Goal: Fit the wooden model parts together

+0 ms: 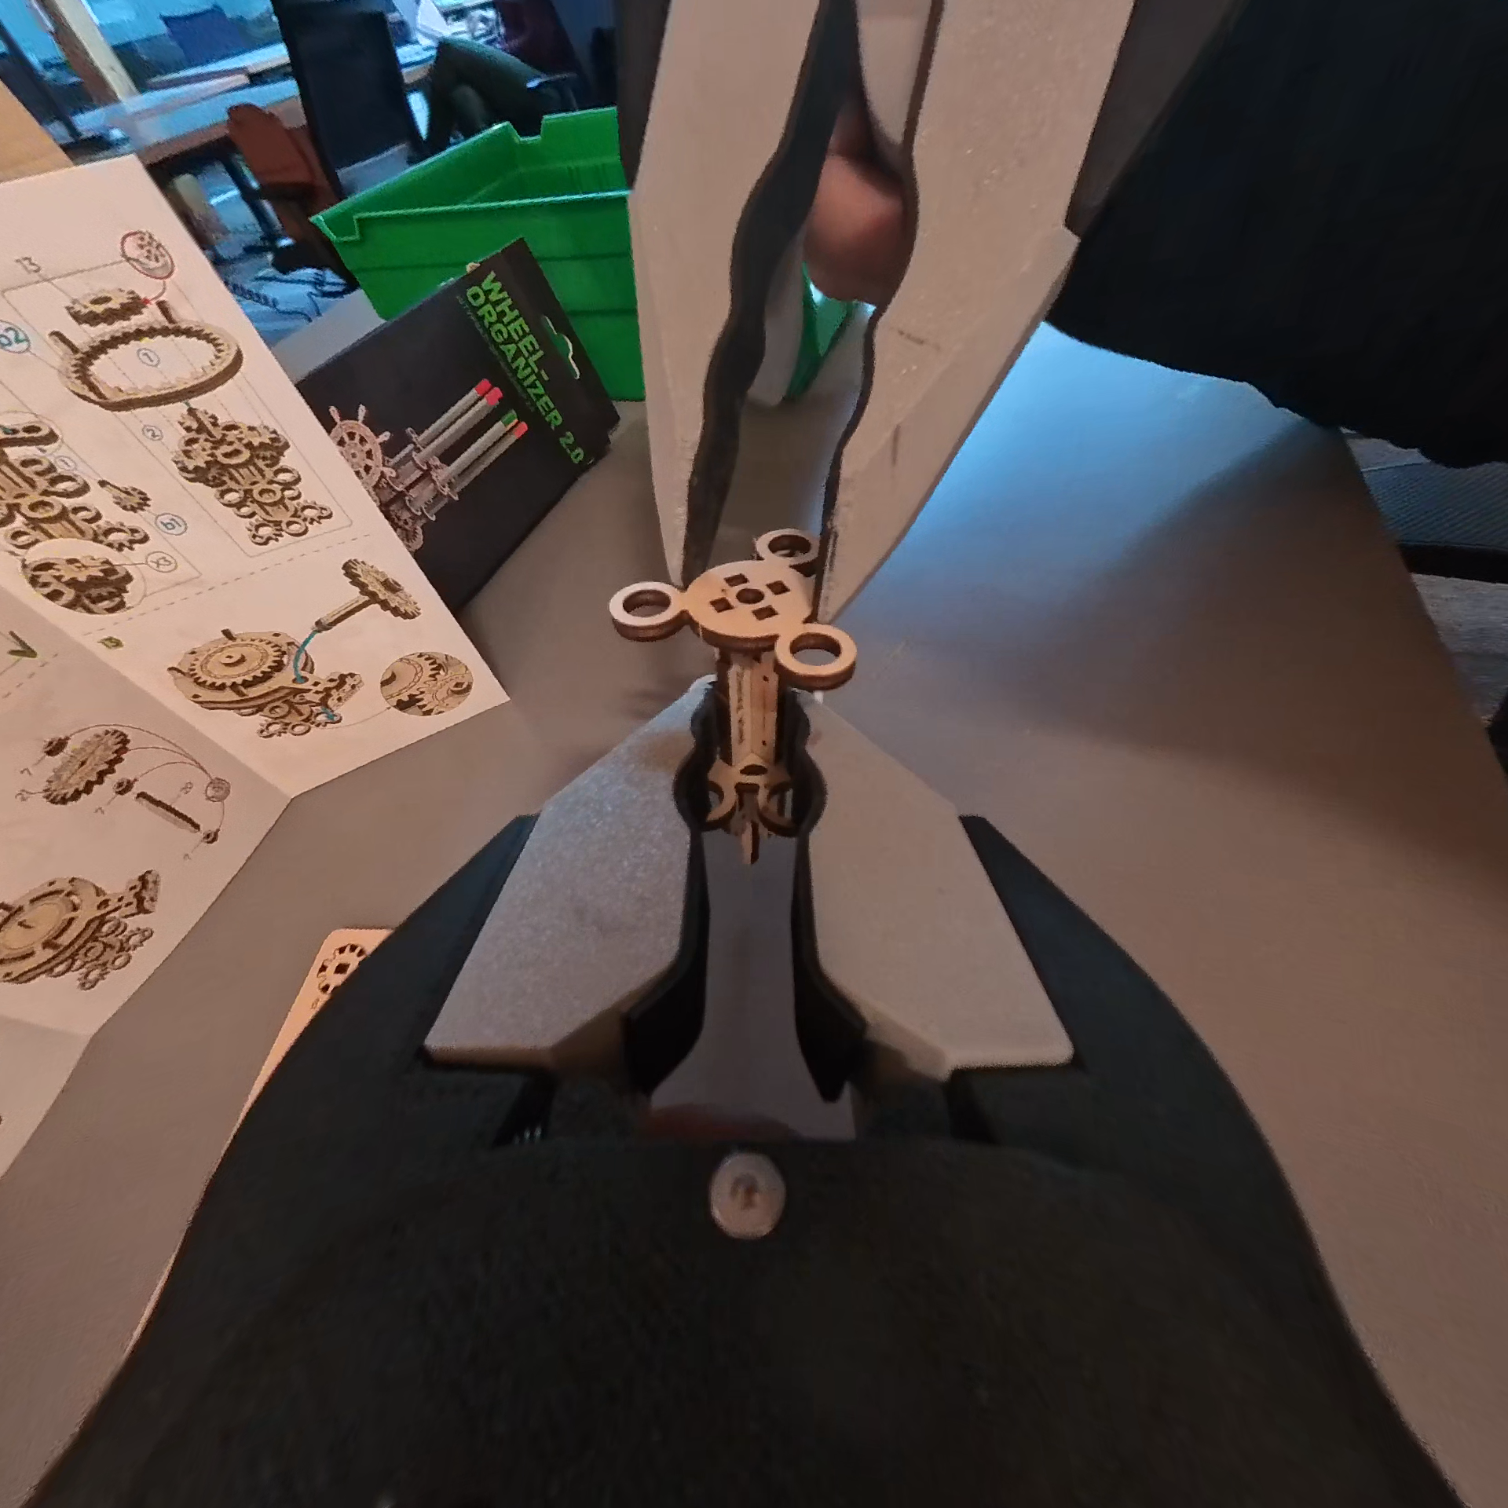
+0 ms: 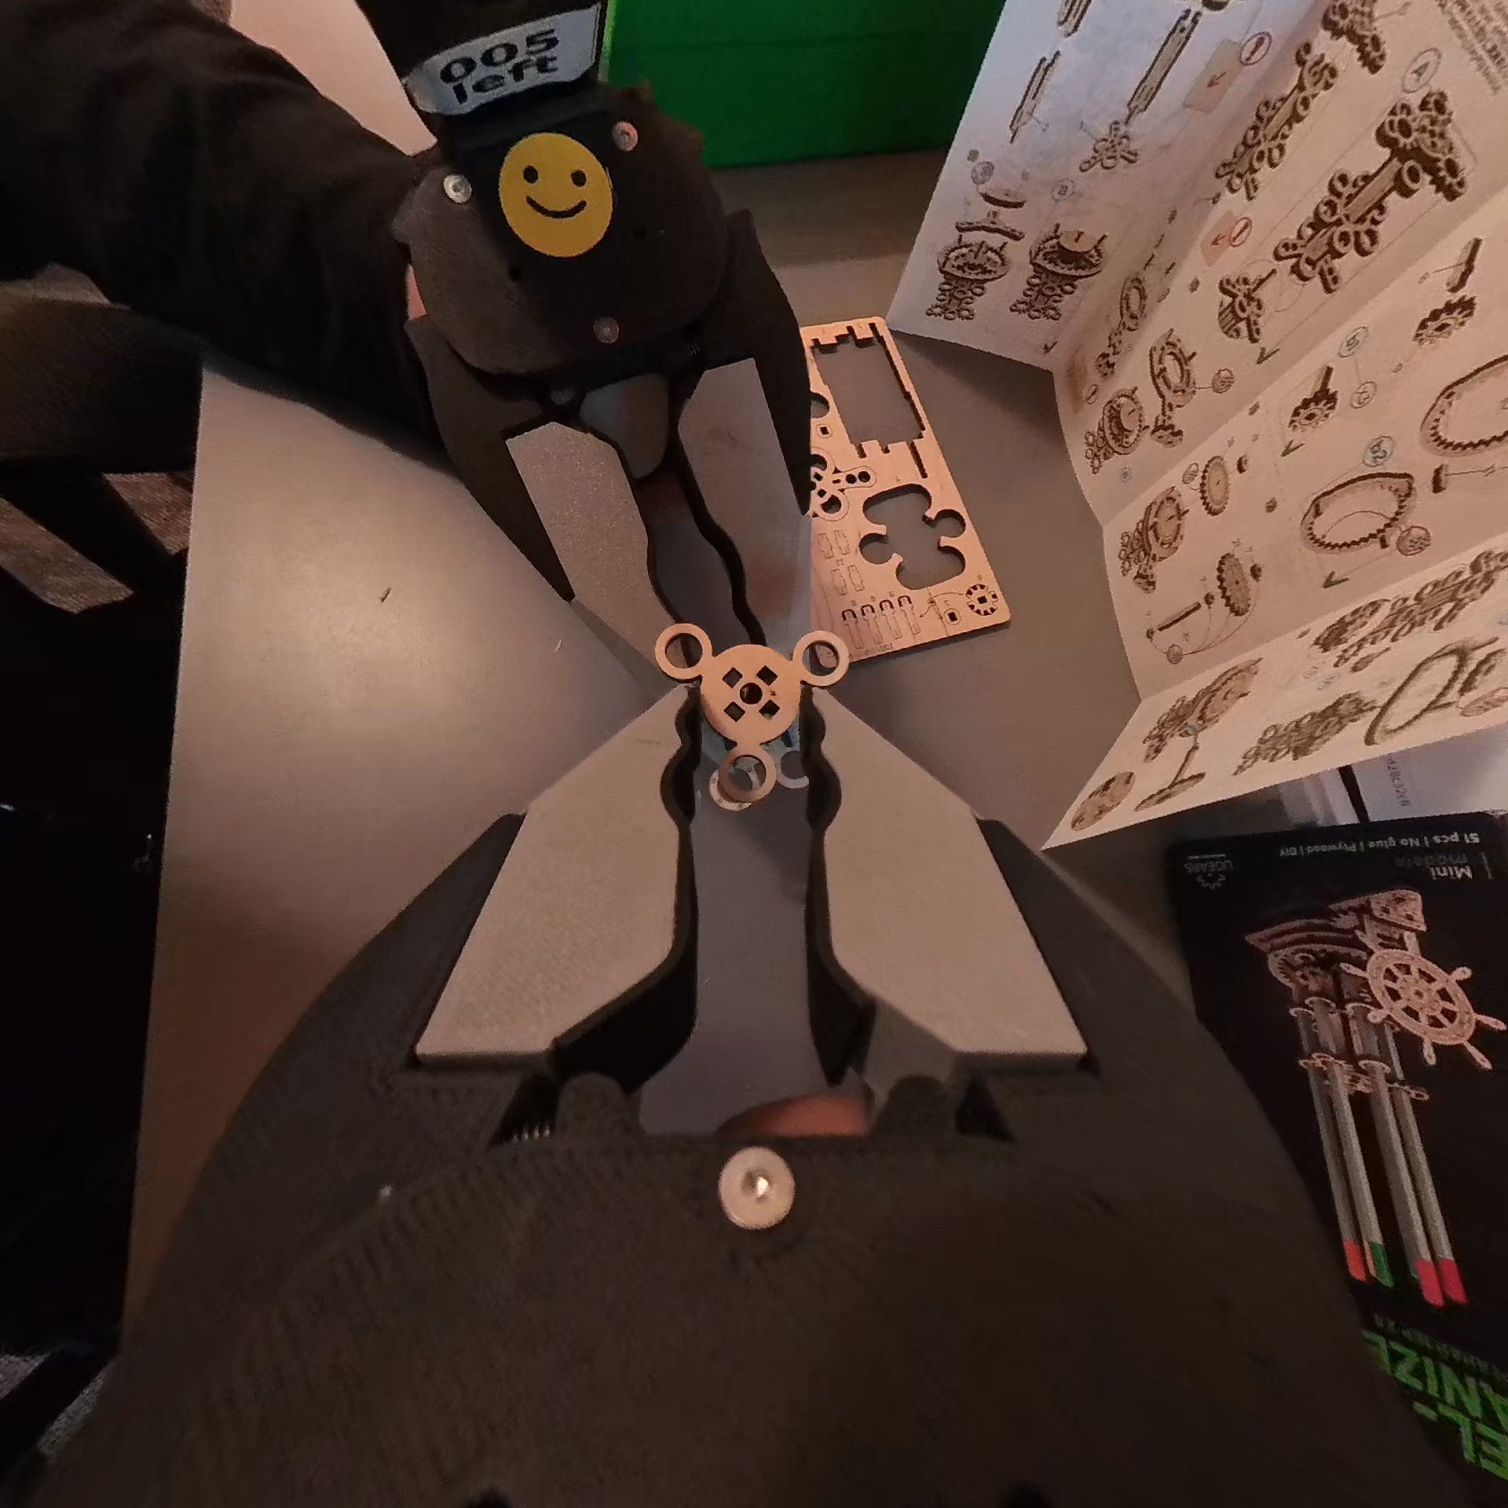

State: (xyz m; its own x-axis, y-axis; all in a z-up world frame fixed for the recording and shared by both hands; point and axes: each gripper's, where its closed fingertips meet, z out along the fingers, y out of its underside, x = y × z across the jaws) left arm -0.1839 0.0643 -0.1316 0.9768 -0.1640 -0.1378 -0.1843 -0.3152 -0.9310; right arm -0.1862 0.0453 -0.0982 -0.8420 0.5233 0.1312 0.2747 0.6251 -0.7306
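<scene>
Grey table (image 1: 1102, 734) — a folded instruction sheet (image 1: 204, 506) and a dark box (image 1: 481, 432) sit along one side, a green bin (image 1: 506, 237) at the far edge, and a punched-out wooden sheet (image 2: 889, 490) lies flat beside the leaflet. Mid-air above the table, the wooden column piece (image 1: 747, 734) runs lengthwise out of the left gripper (image 1: 747, 767), whose fingers pinch its shaft. On its far end sits the three-lobed wooden disc (image 2: 747, 689) — the right gripper (image 2: 747, 734) clamps that disc by its edges.
</scene>
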